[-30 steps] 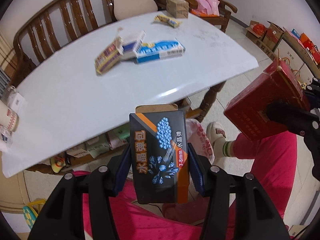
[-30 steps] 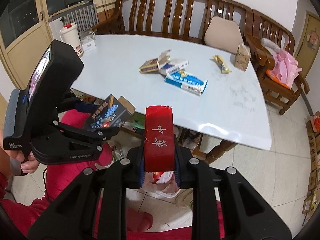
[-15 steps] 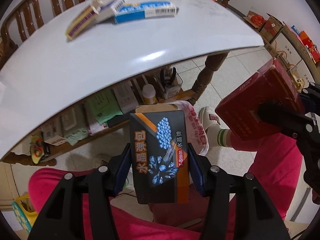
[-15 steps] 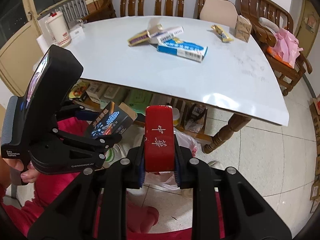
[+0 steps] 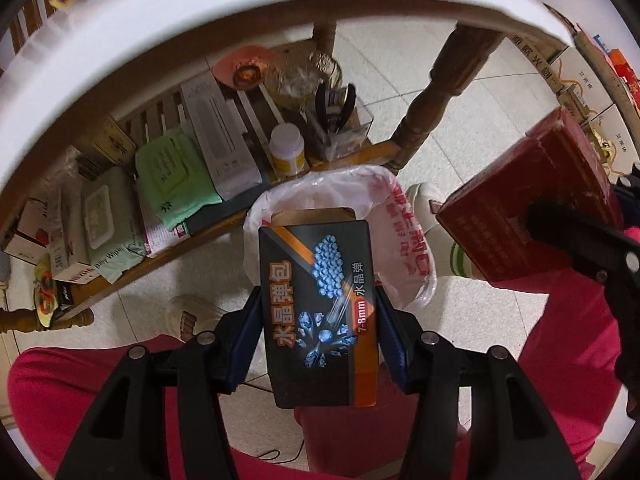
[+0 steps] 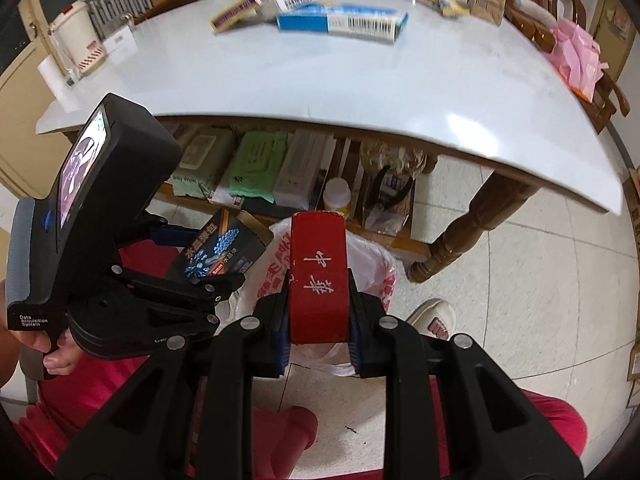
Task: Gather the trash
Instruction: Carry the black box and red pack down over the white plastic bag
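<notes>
Both grippers lowered below table edge [image 6: 400, 136], over bag [image 5: 404, 240]; jaws clamp boxes.

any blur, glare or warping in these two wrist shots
Left wrist view: fisheye bends the white table edge into an arc, dark corners; black box in the left gripper is sharp. Right wrist view: blue carton on the tabletop is smeared, a glare patch sits near the table's edge, red box stays crisp.
</notes>
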A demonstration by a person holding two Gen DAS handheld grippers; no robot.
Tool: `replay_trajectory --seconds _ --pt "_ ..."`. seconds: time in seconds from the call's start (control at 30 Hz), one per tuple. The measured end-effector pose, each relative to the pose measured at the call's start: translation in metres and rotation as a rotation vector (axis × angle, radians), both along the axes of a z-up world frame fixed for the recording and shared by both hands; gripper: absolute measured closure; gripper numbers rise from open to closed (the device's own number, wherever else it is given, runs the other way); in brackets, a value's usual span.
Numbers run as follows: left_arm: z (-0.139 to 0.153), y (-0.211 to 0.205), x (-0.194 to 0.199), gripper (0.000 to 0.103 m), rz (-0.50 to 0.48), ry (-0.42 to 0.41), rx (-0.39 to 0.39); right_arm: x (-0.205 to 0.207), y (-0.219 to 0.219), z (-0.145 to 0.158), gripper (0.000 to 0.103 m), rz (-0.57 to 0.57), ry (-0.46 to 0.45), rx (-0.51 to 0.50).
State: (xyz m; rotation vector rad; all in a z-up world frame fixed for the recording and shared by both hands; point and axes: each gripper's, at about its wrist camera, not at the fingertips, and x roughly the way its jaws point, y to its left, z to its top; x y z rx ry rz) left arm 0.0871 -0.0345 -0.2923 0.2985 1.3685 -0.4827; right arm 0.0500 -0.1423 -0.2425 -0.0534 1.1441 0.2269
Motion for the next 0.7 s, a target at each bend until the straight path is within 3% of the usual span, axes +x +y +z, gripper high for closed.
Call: replay_trajectory --seconds 0.4,0.7 --pt "-0.075 -0.005 0.019 0.051 0.023 0.145 0.076 0.025 -0.005 -0.07 0.081 -0.049 0.125 0.022" --pt "-0.111 -0.007 0.036 0.051 0.06 0.24 0.065 0.045 -0.009 -0.116 0.081 -0.056 0.201 -0.002"
